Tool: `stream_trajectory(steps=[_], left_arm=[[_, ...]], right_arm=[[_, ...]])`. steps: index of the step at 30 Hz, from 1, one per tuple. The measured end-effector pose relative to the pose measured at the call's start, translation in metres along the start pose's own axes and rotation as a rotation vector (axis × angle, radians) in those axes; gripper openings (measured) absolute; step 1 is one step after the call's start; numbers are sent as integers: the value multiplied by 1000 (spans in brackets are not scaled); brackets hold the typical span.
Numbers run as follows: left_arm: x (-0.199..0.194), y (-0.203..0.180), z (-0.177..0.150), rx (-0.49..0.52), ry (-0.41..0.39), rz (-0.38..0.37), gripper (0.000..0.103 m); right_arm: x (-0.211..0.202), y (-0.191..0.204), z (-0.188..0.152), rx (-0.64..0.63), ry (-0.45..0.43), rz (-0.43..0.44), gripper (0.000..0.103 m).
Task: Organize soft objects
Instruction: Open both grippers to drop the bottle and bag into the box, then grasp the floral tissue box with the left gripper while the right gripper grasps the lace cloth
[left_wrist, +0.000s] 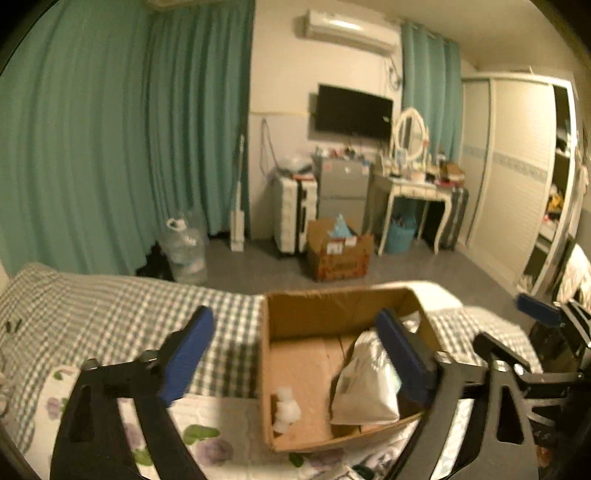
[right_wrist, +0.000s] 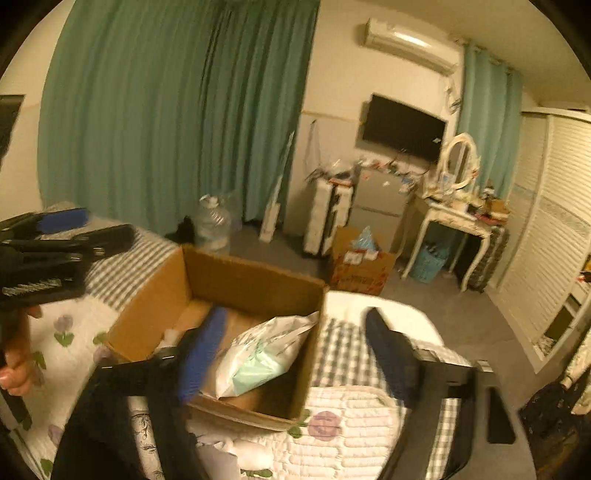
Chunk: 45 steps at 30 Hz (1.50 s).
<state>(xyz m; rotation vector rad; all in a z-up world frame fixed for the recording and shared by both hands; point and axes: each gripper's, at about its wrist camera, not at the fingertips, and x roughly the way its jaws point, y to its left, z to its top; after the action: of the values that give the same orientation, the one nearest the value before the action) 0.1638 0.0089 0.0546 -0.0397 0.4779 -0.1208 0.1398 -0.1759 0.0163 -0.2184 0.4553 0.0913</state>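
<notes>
An open cardboard box (left_wrist: 295, 310) sits on the bed, also in the right wrist view (right_wrist: 251, 280). Inside lie a white plastic package (left_wrist: 365, 391) with pale green contents (right_wrist: 258, 365) and a small white fluffy object (left_wrist: 286, 406). My left gripper (left_wrist: 295, 358) is open and empty, held above the box's near side. My right gripper (right_wrist: 291, 350) is open and empty above the box and package. It also shows at the right edge of the left wrist view (left_wrist: 546, 314). The left gripper appears at the left of the right wrist view (right_wrist: 66, 225).
The bed has a checked sheet (left_wrist: 110, 306) and a white floral quilt (right_wrist: 332, 424). Beyond it on the floor stand a second cardboard box (left_wrist: 338, 251), water jugs (left_wrist: 184, 247), a suitcase, a dressing table (left_wrist: 413, 188) and a wardrobe (left_wrist: 517, 177).
</notes>
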Motion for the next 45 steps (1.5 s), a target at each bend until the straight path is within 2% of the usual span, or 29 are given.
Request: stream_trajectory(steps=[2,4,10,17,22,28,31,37,41,45], left_arm=[[-24,5,5,-20,-35,22,102],[-46,10,11,-42,-69,26,102],[-104,13,22,-80,-150,-13,103],[-134,-1,14,-33,-179,-13,103],[-148,-3,9,-8,-208,14,103],[-148,1,5,-28,-199,-1,103],[-145,3,-2,-72,-181,12,103],[-122,3,-18,-99,-94,19,103],[-107,7,-30,-107,-73,74,103],[-91,11,-44,-127,-22,68,103]], right_arm=[[-23,0,5,-1,-29,-57,95],[-45,0,9,-2,-49,-73,95],[-106,-1,16,23,-119,-47,103],[-163,14,22,-12,-197,-44,103],[-186,12,6,-3,-180,-24,103],[-200,7,0,20,-169,-46,103],[-202,7,-2,19,-170,-54,103],[-196,9,-8,-11,-153,-70,103],[-187,6,-18,-9,-124,-73,103],[-167,2,-35,5,-57,-65,103]])
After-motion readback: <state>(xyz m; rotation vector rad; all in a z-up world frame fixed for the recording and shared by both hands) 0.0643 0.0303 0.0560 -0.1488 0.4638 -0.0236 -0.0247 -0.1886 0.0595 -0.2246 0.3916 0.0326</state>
